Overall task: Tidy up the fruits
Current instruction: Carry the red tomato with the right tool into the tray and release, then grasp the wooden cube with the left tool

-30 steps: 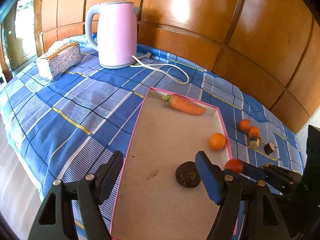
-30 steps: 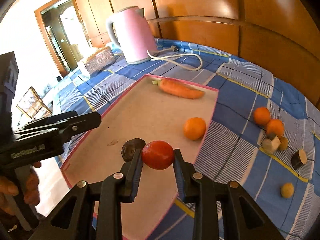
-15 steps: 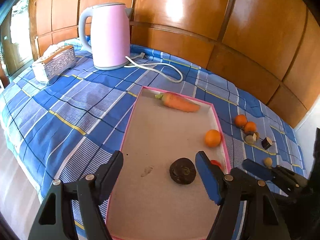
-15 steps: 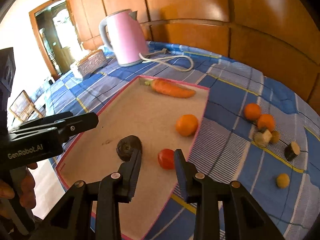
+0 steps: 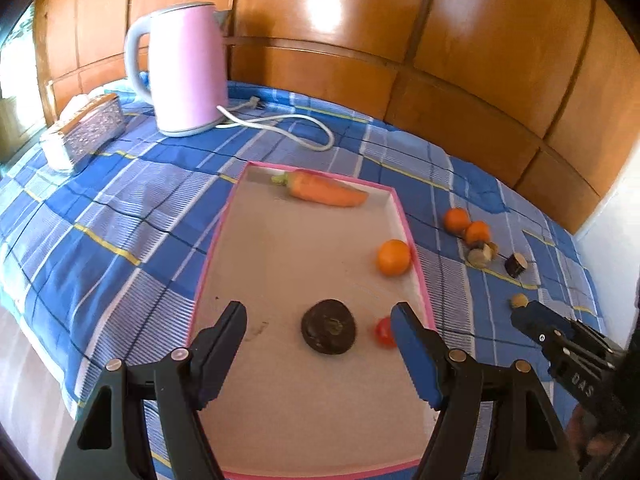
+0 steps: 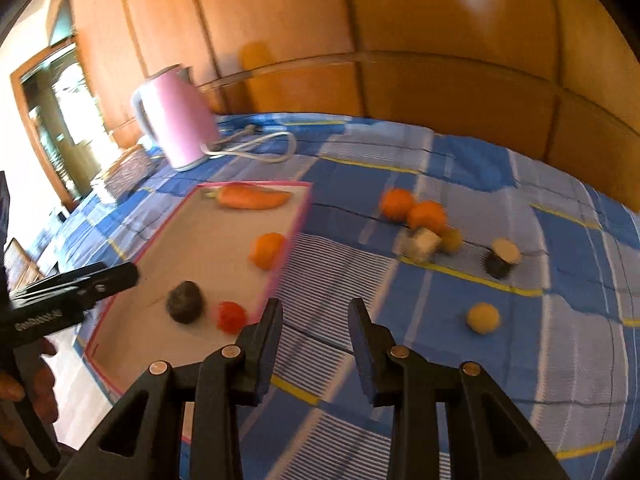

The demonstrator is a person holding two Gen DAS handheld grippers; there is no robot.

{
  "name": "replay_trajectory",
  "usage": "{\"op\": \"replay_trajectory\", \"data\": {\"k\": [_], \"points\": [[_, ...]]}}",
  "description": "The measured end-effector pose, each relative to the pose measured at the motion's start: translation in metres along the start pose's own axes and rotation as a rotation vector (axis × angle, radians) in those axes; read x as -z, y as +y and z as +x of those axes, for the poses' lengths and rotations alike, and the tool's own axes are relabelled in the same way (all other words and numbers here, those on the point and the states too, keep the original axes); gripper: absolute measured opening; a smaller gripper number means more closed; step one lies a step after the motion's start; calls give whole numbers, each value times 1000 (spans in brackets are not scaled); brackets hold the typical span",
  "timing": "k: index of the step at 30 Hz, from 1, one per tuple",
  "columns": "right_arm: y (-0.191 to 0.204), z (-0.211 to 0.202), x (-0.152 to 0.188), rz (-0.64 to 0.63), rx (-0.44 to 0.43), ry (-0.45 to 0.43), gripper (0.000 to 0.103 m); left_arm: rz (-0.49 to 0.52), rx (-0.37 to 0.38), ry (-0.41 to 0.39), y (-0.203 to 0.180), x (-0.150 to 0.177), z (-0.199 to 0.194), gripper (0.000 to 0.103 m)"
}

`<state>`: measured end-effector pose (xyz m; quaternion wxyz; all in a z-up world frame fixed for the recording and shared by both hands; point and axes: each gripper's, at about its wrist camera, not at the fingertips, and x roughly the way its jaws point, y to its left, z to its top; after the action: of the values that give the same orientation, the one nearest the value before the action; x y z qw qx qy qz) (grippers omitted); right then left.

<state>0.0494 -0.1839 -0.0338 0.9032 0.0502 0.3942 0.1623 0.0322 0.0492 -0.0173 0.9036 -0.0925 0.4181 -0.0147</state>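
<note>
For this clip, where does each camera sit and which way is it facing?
Left wrist: on the left gripper, looking along its open fingers over the pink tray toward the kettle; the right gripper shows at the right edge.
Right wrist: on the right gripper, open, aimed past the tray's corner at loose fruit on the cloth; the left gripper and hand show.
Shared: tray, carrot, tomato.

We see glossy varnished wood panelling [image 5: 460, 40] behind, with bright glare patches, and a matt woven checked cloth [image 5: 120, 220] covering the table. Kettle [image 5: 182, 68] looks like smooth satin pink plastic; tray [image 5: 304, 420] reads as matt paperboard with a pink rim. Tissue box [image 5: 86, 130] has an embossed, metallic-looking finish.
</note>
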Motion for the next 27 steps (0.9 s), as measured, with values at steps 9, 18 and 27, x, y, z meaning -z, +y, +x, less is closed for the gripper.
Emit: {"op": "replay_trajectory", "data": {"k": [9, 18, 27], "points": [[-63, -8, 22, 145, 109, 17, 34, 102, 88, 5, -33, 1, 0, 68], [-91, -17, 32, 197, 146, 0, 34, 187, 209, 81, -75, -1, 14, 29], [-103, -17, 34, 221, 141, -7, 34, 192, 250, 174, -105, -8, 40, 29]]}}
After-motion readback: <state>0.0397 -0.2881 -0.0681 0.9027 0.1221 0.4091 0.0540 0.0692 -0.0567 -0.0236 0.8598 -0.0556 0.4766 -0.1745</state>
